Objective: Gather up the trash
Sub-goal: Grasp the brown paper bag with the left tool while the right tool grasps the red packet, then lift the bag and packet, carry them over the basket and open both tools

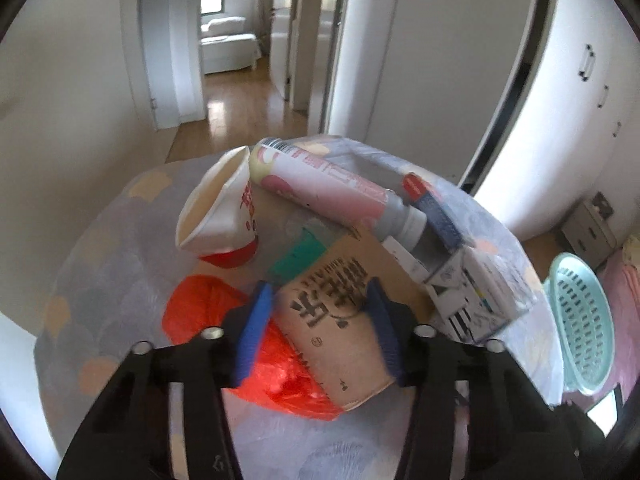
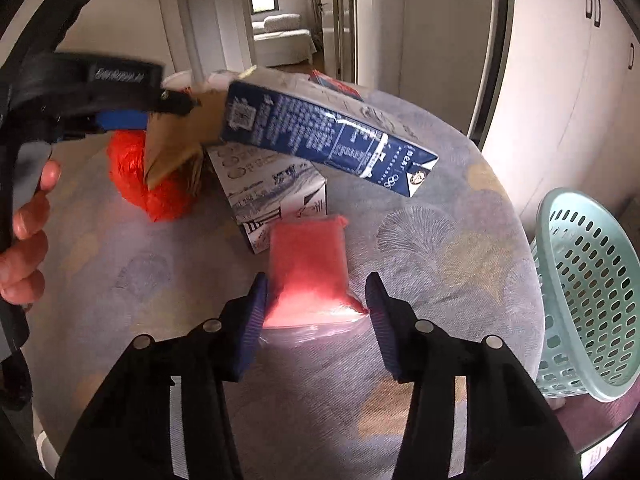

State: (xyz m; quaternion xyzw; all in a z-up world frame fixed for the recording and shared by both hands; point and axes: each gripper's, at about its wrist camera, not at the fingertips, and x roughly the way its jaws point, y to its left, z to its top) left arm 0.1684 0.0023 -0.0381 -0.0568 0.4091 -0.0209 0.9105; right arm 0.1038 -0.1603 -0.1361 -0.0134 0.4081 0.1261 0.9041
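Observation:
My left gripper (image 1: pixel 320 316) is shut on a brown paper cup (image 1: pixel 336 332) with black lettering, held above the round table (image 1: pixel 120 280). It also shows in the right wrist view (image 2: pixel 168 120), gripping the cup (image 2: pixel 176 140). Under it lies an orange plastic bag (image 1: pixel 200 312). A crushed white and red cup (image 1: pixel 220 208), a pink bottle (image 1: pixel 320 184) and cartons (image 1: pixel 472 292) lie beyond. My right gripper (image 2: pixel 316 312) is open, its fingers on either side of a pink packet (image 2: pixel 308 264) on the table. A blue carton (image 2: pixel 320 132) lies tilted on a white carton (image 2: pixel 272 196).
A mint green perforated basket (image 2: pixel 588 300) stands off the table's right edge, also seen in the left wrist view (image 1: pixel 580 320). White cupboards (image 1: pixel 580 100) are at the right. A hallway with wood floor (image 1: pixel 248 108) opens behind the table.

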